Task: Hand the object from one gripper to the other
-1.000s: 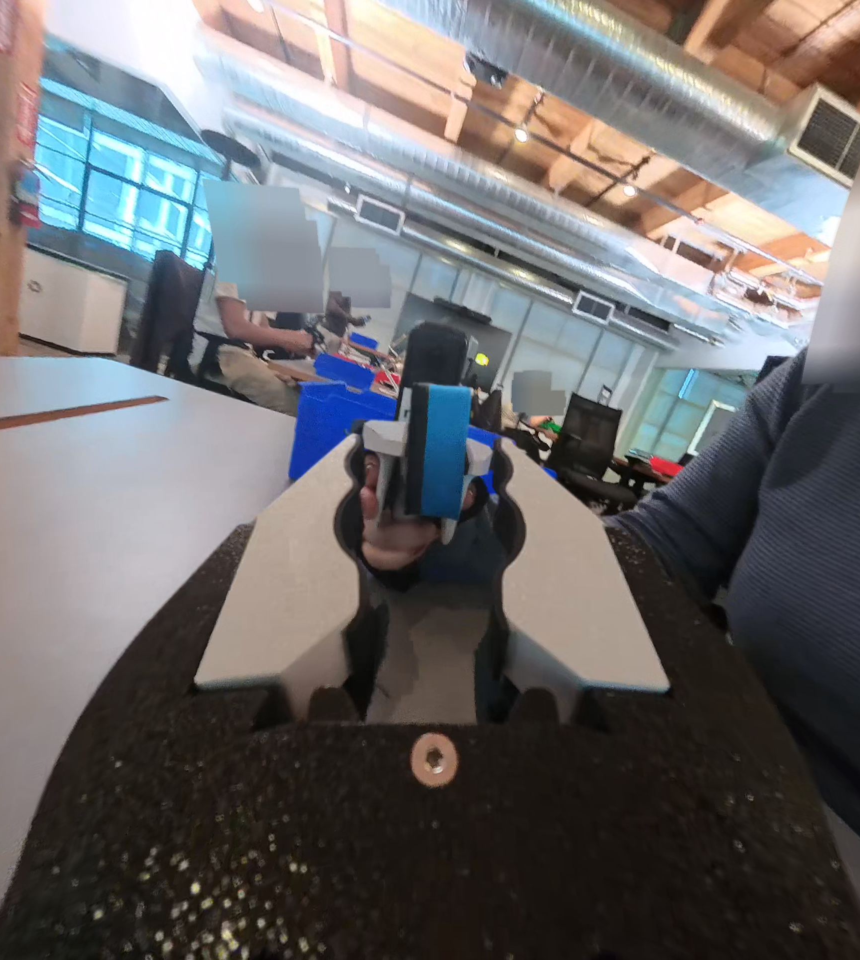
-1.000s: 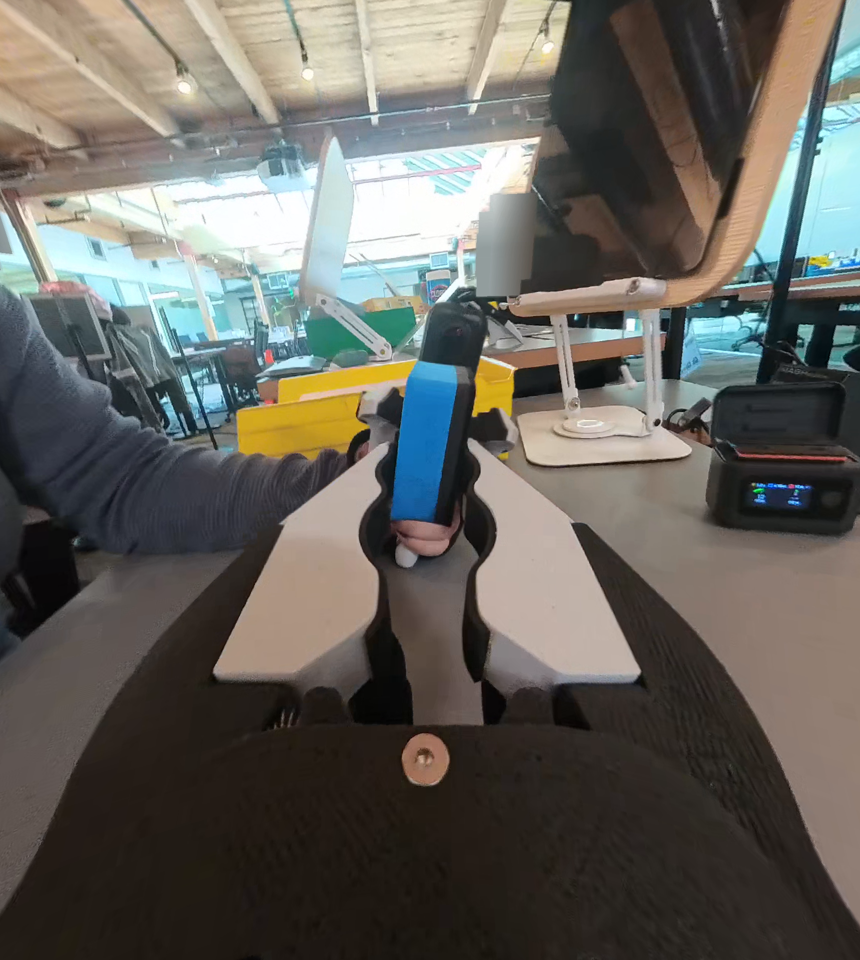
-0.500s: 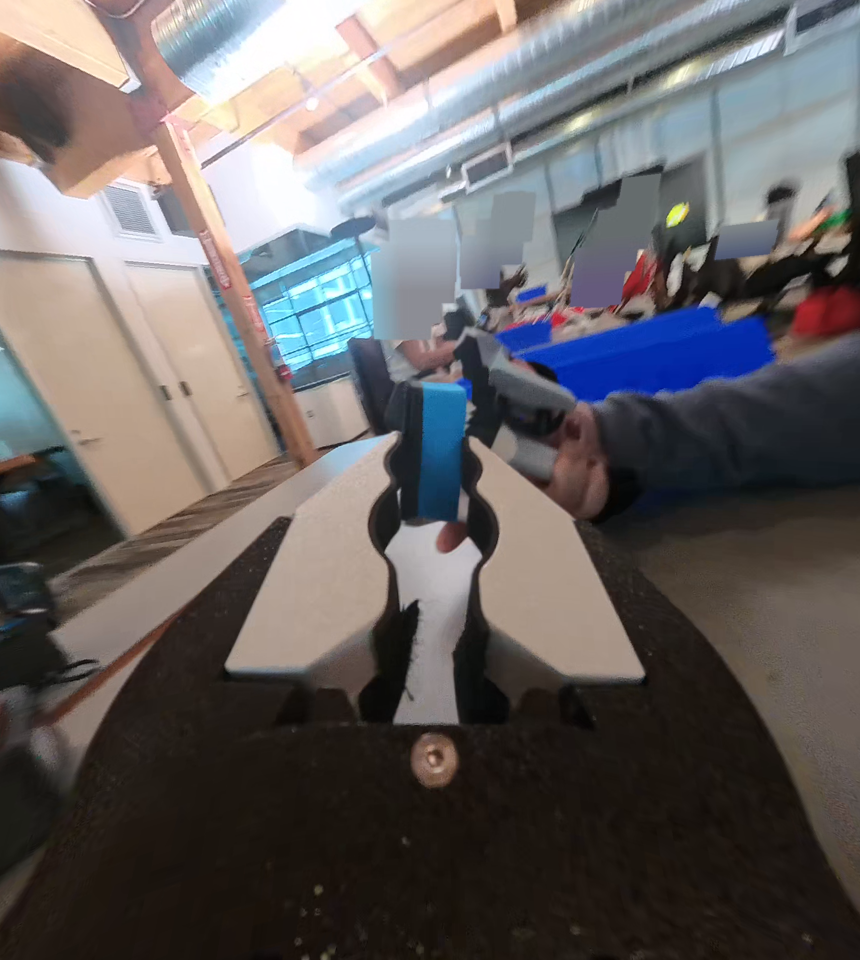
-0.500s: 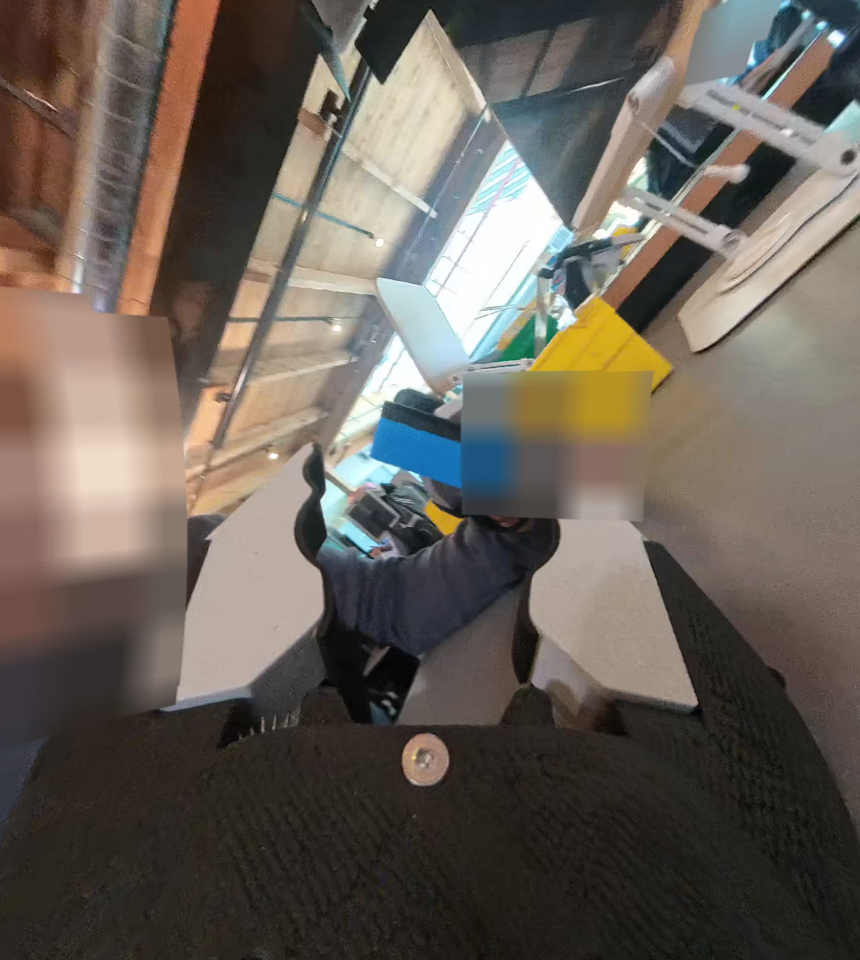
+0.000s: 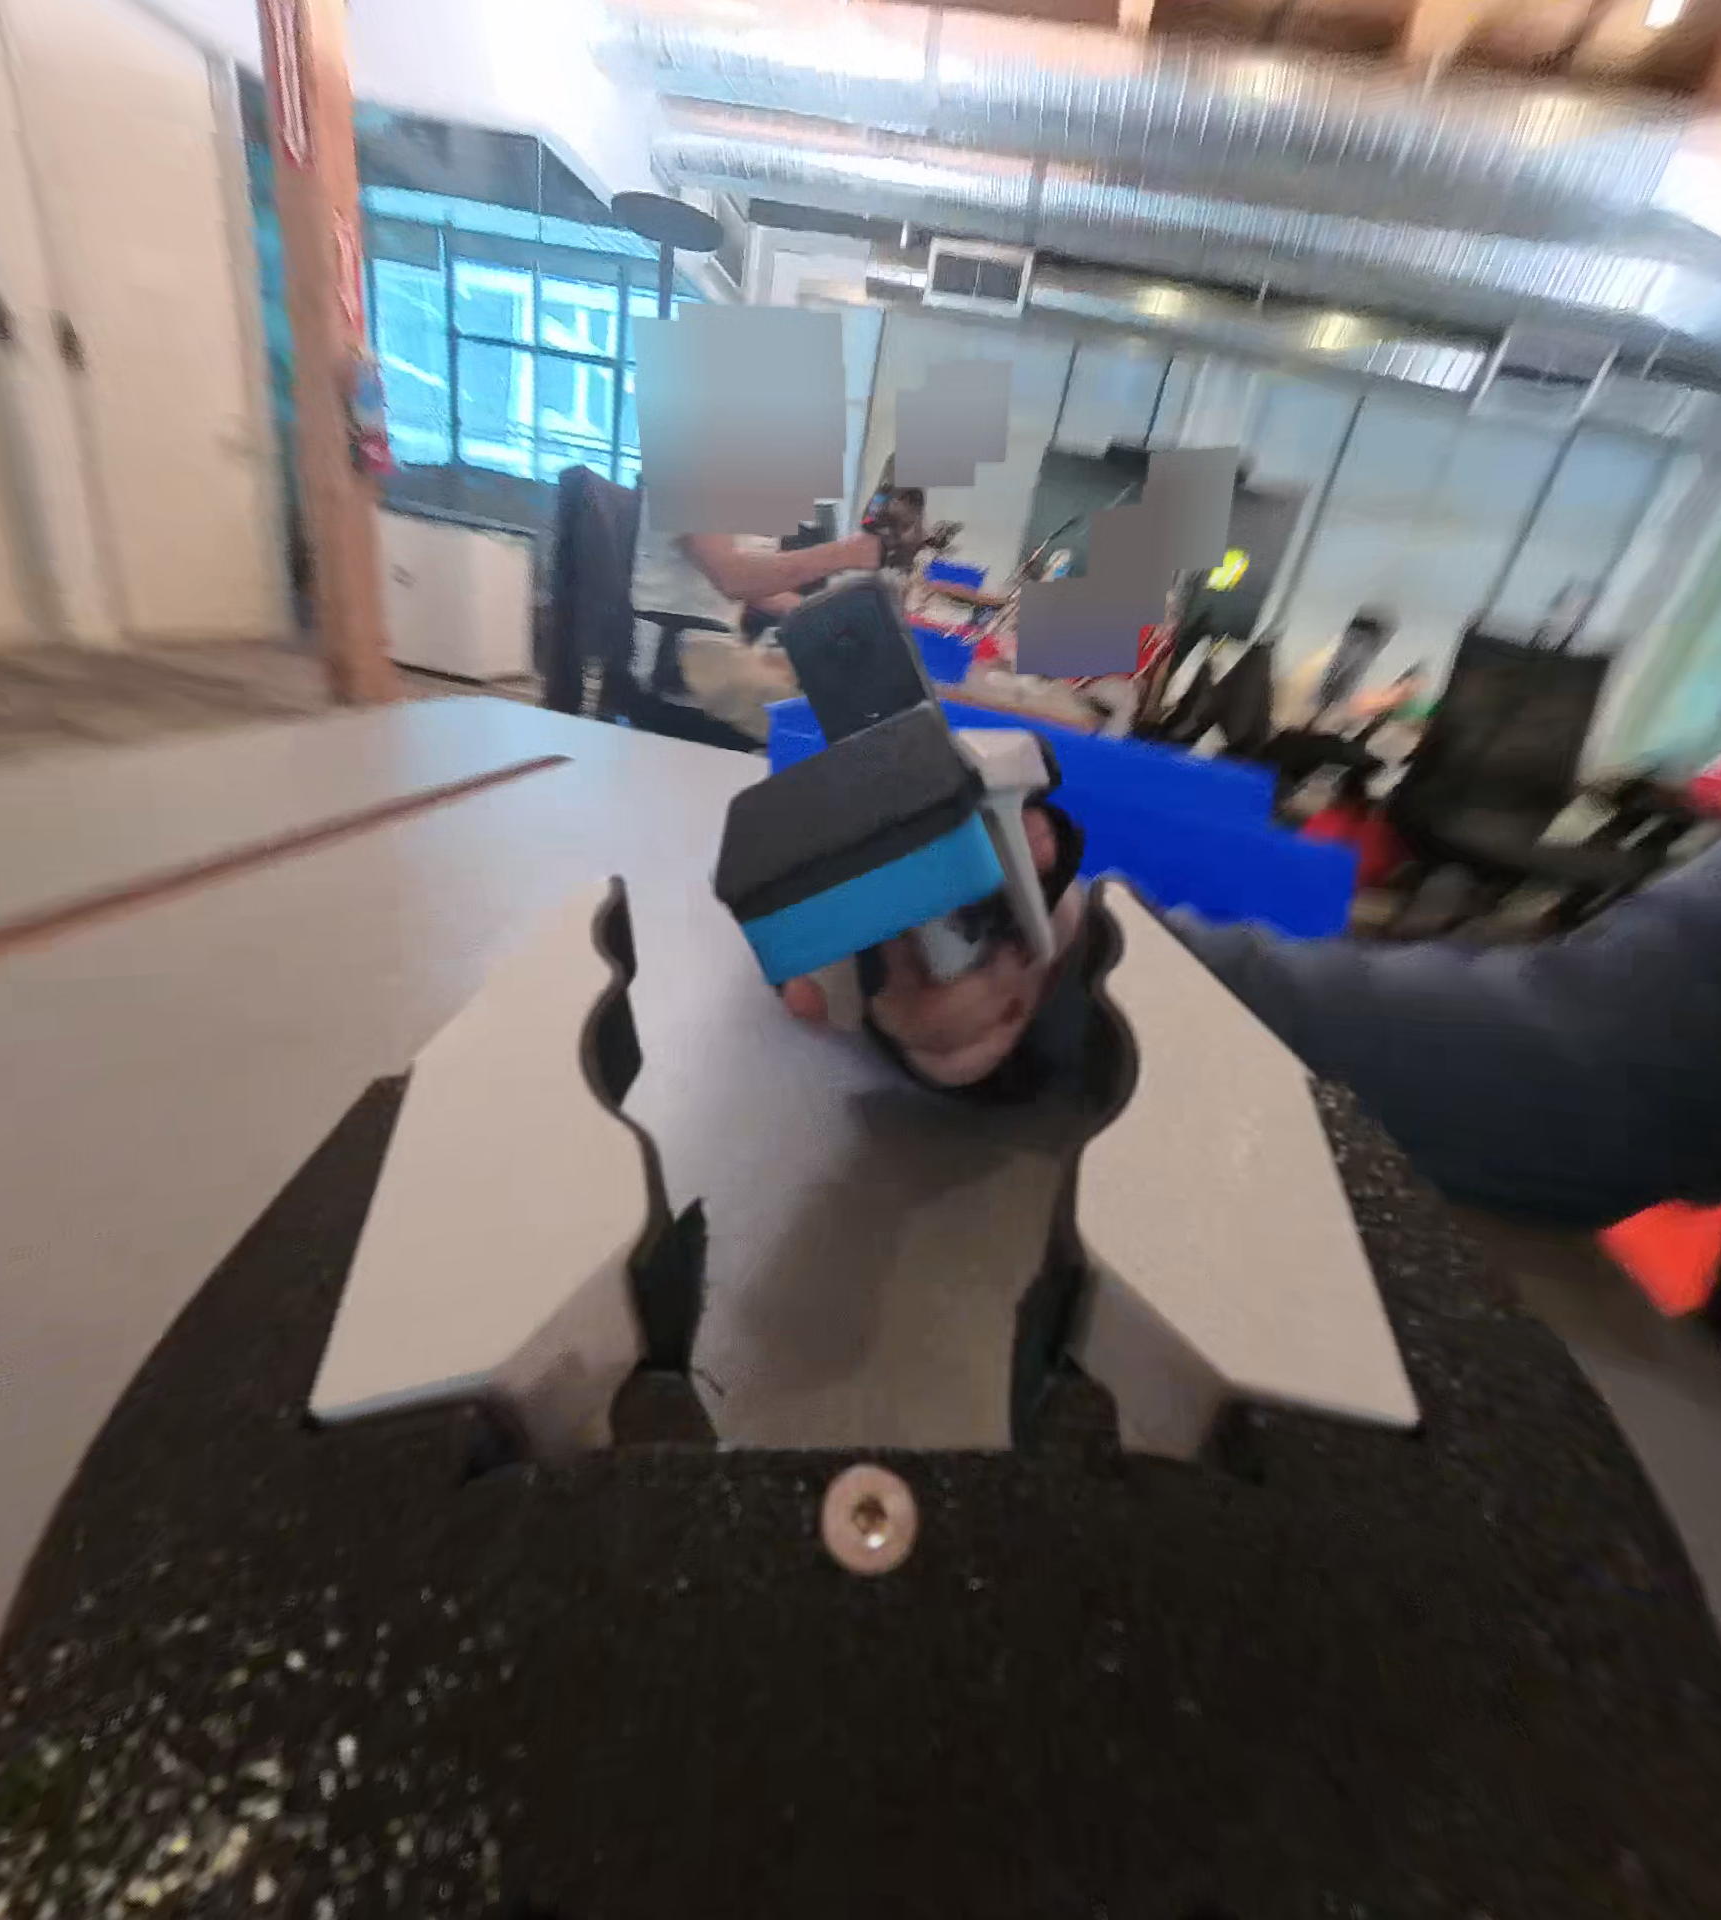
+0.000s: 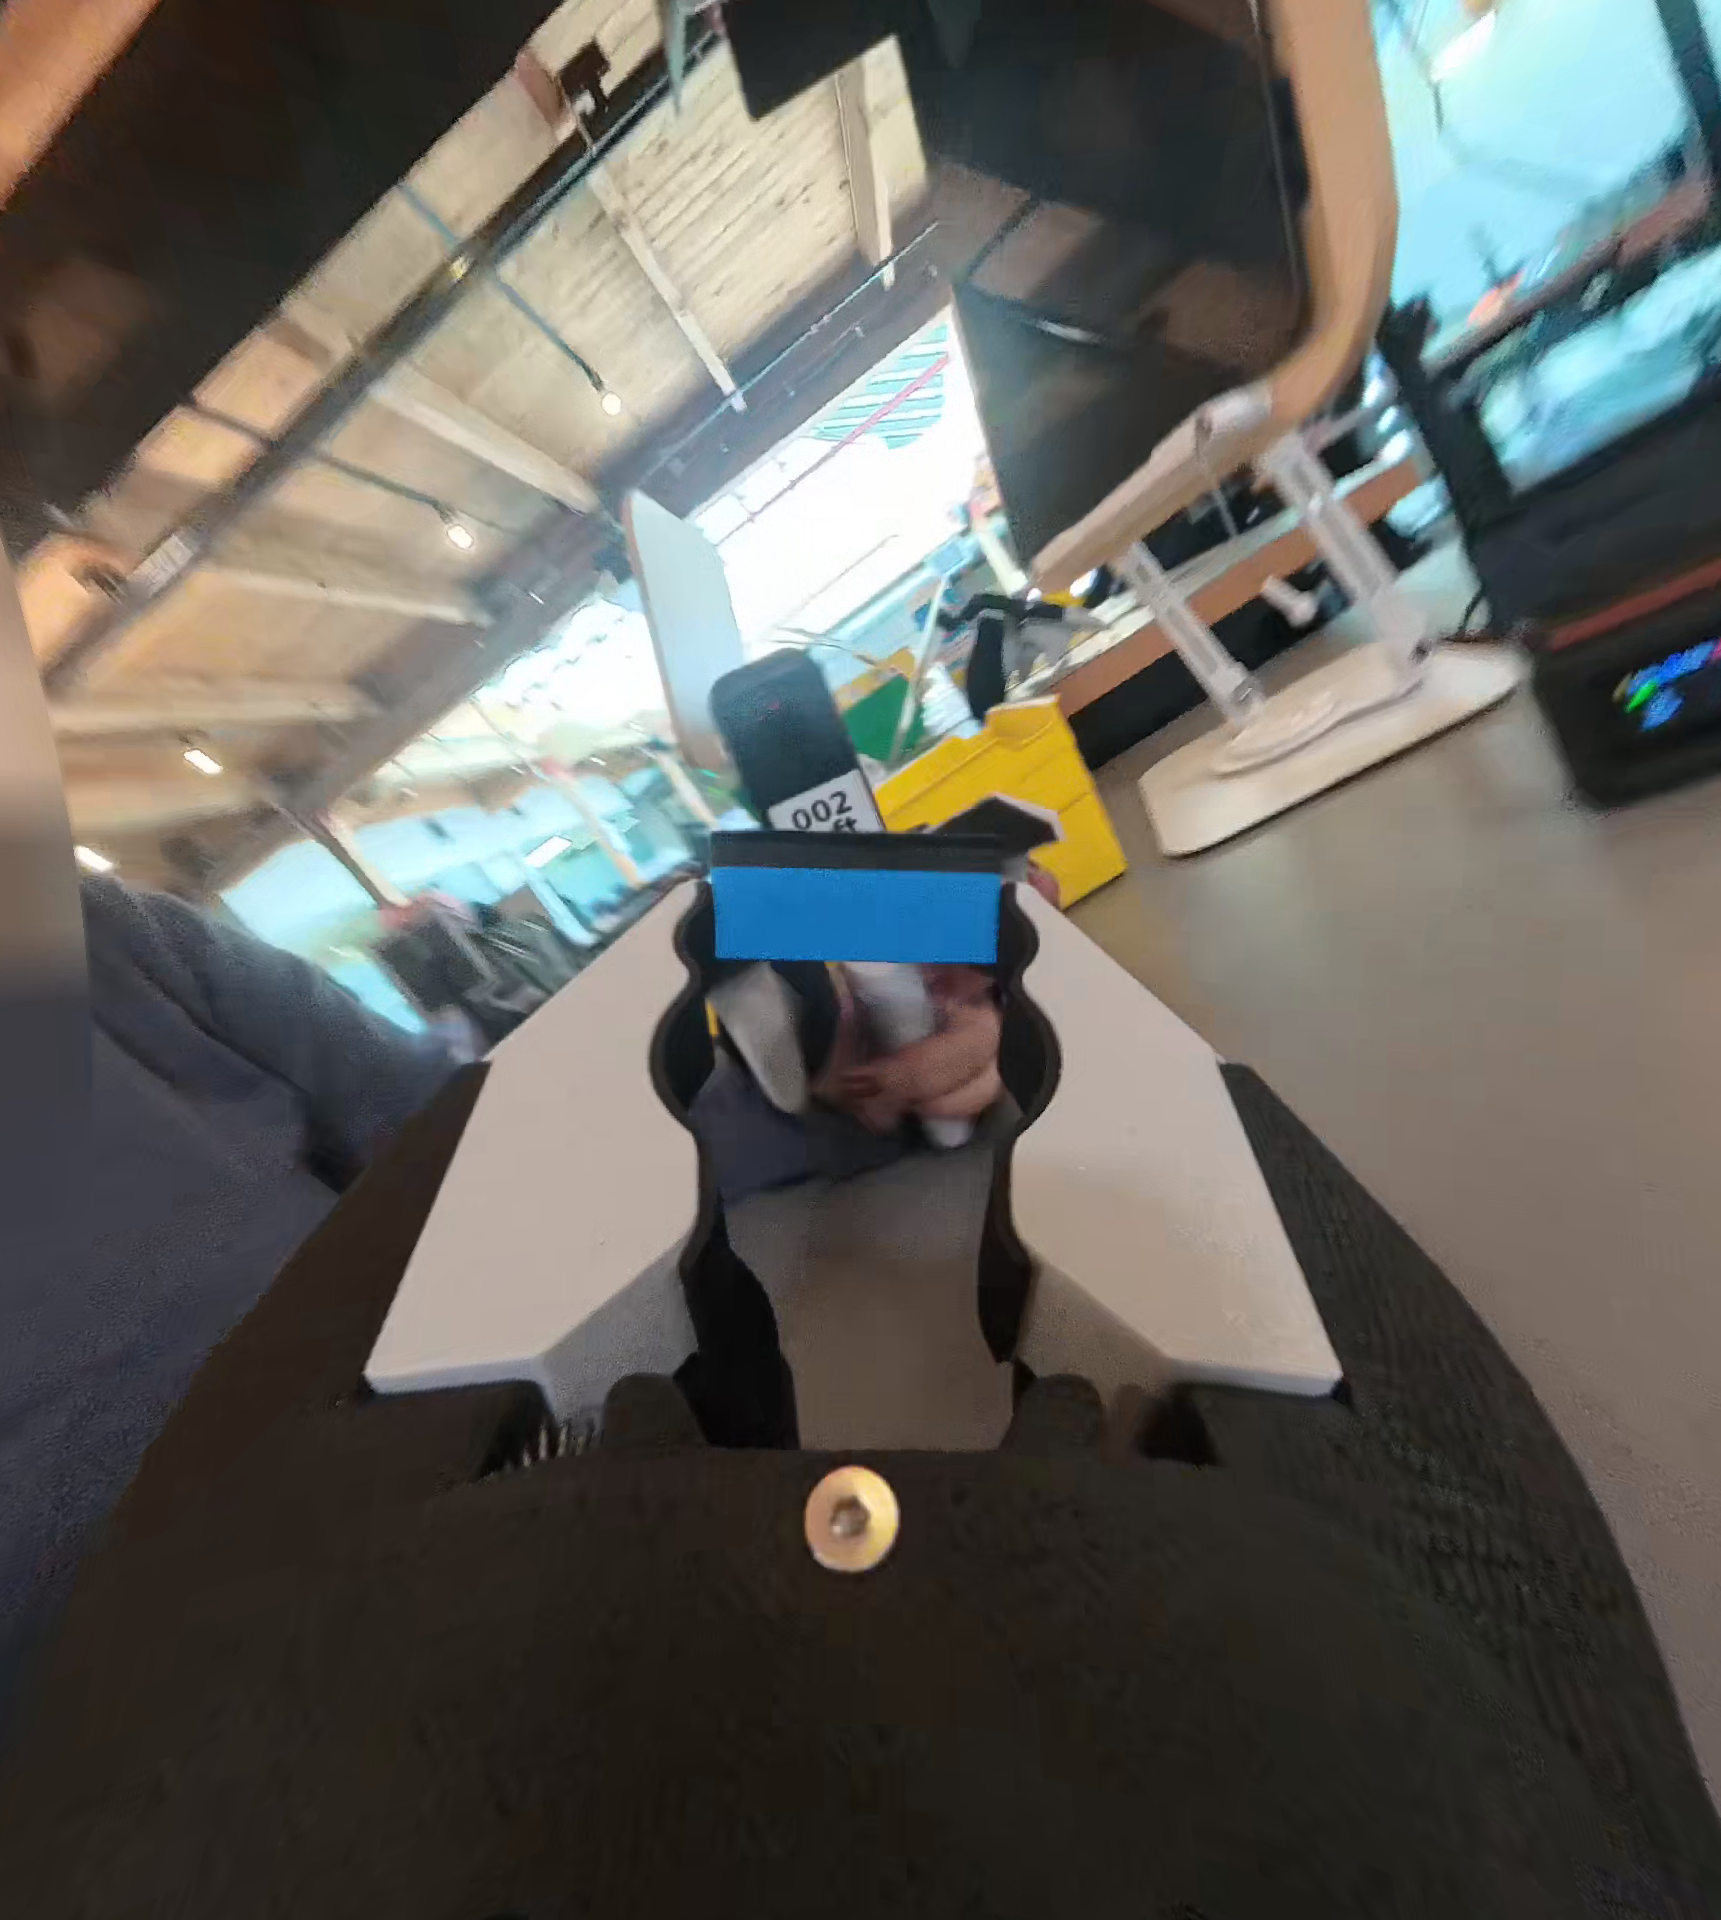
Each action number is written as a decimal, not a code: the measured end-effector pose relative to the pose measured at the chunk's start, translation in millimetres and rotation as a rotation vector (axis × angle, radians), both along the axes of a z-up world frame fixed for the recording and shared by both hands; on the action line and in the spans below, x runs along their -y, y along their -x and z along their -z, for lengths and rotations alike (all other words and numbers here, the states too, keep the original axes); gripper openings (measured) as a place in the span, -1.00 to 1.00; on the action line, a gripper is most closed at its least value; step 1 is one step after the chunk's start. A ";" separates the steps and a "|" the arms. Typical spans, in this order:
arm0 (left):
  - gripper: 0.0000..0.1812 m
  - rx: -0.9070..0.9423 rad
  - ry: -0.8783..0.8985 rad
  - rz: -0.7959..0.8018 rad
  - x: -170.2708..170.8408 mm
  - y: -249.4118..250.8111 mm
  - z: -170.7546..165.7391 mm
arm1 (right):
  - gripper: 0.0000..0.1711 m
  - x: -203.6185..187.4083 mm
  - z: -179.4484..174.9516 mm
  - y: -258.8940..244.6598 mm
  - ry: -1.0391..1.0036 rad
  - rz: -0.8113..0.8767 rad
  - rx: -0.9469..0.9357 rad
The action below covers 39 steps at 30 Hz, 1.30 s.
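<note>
**Block clamped in right claw, left claw apart**

- Blue-and-black block (image 6: 854,928) sits crosswise between the tips of the right claw (image 6: 854,914), blue face to the camera and filling the gap. The finger contact itself is hard to see at the block ends, but it reads as clamped.
- Left claw (image 5: 861,914) has its fingers wide apart with nothing between them. In the left wrist view the block (image 5: 856,883) is up in the air just past the tips, tilted, black side up.
- Hidden: the block covers most of the far claw in both views. A hand (image 5: 949,1023) shows behind and under it, with a dark sleeve (image 5: 1510,1060) running off the right edge. In the right wrist view the other hand (image 6: 923,1070) is blurred and only partly visible between the fingers.
- Both frames are motion-smeared and the background is soft. The right wrist view is rolled.
- Room: the grey surface (image 5: 212,1039) is bare under and left of the left claw. On the right side, the surface (image 6: 1458,1039) carries a white stand (image 6: 1303,727) and a black device with a lit screen (image 6: 1687,707), both well apart from the claw. A yellow bin (image 6: 1022,790) sits behind the block and a blue bin (image 5: 1199,831) lies beyond the far edge.
</note>
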<state>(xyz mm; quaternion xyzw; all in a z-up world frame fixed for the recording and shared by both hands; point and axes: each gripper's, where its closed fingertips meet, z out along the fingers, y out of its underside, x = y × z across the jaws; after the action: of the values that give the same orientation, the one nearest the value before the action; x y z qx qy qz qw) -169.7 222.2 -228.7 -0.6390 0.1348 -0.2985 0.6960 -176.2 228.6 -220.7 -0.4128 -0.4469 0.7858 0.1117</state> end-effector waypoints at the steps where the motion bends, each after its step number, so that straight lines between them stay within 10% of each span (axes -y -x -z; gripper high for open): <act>1: -0.07 0.128 0.036 0.043 0.1 1.7 -5.7 | -0.38 0.5 -1.9 -1.3 -0.081 0.042 -0.055; 7: -0.12 0.631 0.271 0.213 -8.1 7.2 -5.7 | -0.39 2.1 -20.5 -9.2 -0.419 0.282 -0.374; 16: -0.67 0.713 0.215 0.468 9.5 -10.3 -19.3 | -0.36 16.2 -6.7 -1.0 -0.484 0.243 -0.322; 28: -0.75 -0.191 -0.154 -0.020 10.2 -3.9 -1.2 | -0.34 9.6 3.4 0.7 -0.186 0.054 -0.083; 39: -0.74 -1.109 -0.107 -0.336 -12.8 18.0 62.9 | -0.42 3.0 47.2 14.2 -1.074 0.368 -0.181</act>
<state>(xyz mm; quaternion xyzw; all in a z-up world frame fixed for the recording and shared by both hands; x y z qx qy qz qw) -187.7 235.0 -291.6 -0.6765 0.3909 0.2027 0.5904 -190.4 225.6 -268.0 -0.3002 -0.6928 0.4484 0.4784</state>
